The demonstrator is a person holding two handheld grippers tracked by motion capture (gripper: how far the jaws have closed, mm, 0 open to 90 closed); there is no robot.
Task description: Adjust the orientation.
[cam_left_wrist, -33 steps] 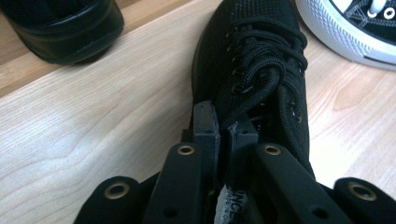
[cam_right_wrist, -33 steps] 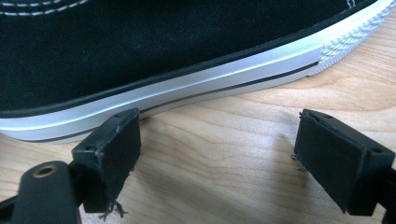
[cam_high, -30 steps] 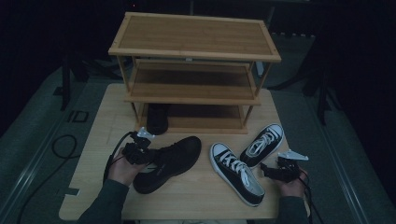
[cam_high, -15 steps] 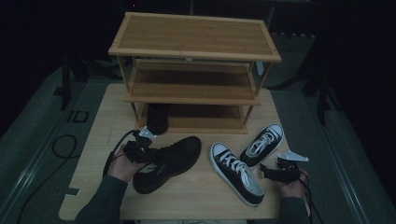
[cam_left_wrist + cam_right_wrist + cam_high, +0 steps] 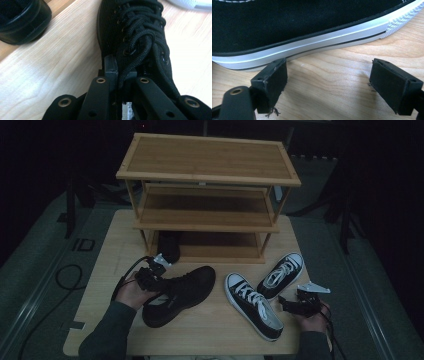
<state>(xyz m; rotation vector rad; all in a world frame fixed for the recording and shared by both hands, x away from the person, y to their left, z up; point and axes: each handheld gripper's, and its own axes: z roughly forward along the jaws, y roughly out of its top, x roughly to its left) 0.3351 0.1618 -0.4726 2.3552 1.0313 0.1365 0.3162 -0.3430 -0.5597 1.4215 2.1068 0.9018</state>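
A black lace-up shoe lies on the wooden table, toe toward the right. My left gripper sits at its heel end, and its jaws have just been closing. In the left gripper view, my left gripper is shut on the upper edge of the black shoe beside the laces. Near the table's right front, my right gripper stands open. In the right gripper view, nothing is between the pads of my right gripper, and the white sole of a black-and-white sneaker lies just beyond.
A three-tier wooden shoe rack stands at the back of the table. A second black shoe sits at the left of its bottom shelf. Two black-and-white sneakers lie on the table, one near the front and one behind it.
The left hand has shifted slightly at the black shoe's heel end. The shoes and the right gripper lie as before.
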